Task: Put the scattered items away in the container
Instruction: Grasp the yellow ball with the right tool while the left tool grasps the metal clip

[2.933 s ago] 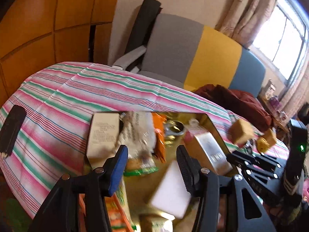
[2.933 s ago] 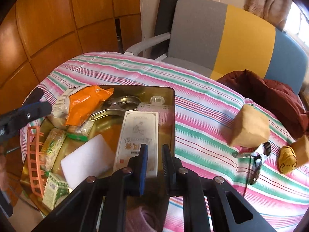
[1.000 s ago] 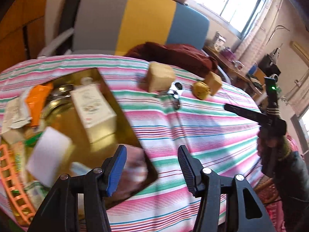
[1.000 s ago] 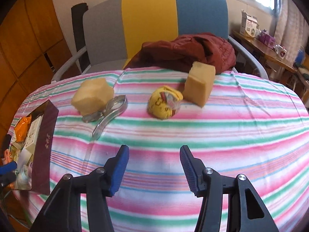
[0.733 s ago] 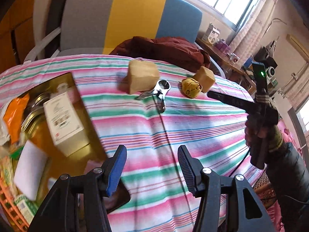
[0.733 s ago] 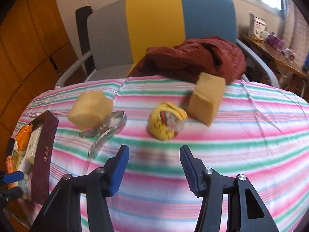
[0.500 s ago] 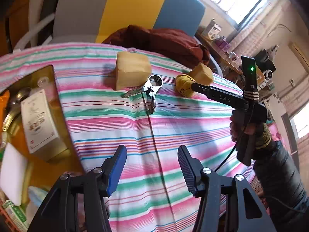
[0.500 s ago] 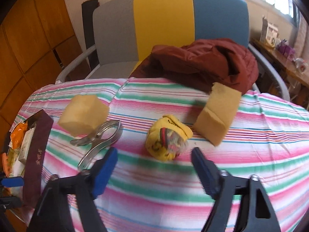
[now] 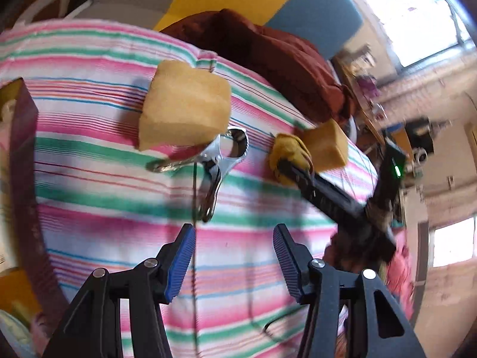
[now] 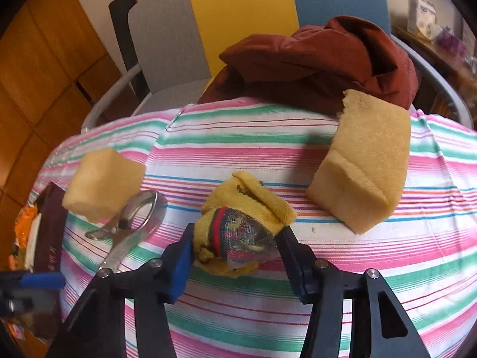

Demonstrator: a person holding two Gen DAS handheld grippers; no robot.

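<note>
A rolled yellow sock ball [image 10: 244, 223] rests on the striped tablecloth [image 10: 298, 313]. My right gripper [image 10: 235, 238] is shut on it, a pad against each side. From the left wrist, that gripper [image 9: 286, 164] reaches across to the same ball [image 9: 287, 150]. My left gripper [image 9: 232, 241] hangs open and empty just short of a metal clamp [image 9: 220, 161]. One tan sponge block [image 9: 184, 110] sits against the clamp. The other sponge [image 10: 360, 167] lies to the right of the ball. The container's dark wall [image 9: 21, 155] stands at the far left, with packets inside [image 10: 22, 226].
A dark red jacket [image 10: 313, 59] is heaped on the grey, yellow and blue chair [image 10: 238, 15] behind the table. A thin cable [image 9: 193, 268] trails over the cloth between my left fingers. A person's gloved hand [image 9: 357, 238] holds the right gripper.
Both grippers have left the container and swung right over the table. The right one advanced onto the sock ball and narrowed around it. The left one closed in on the clamp.
</note>
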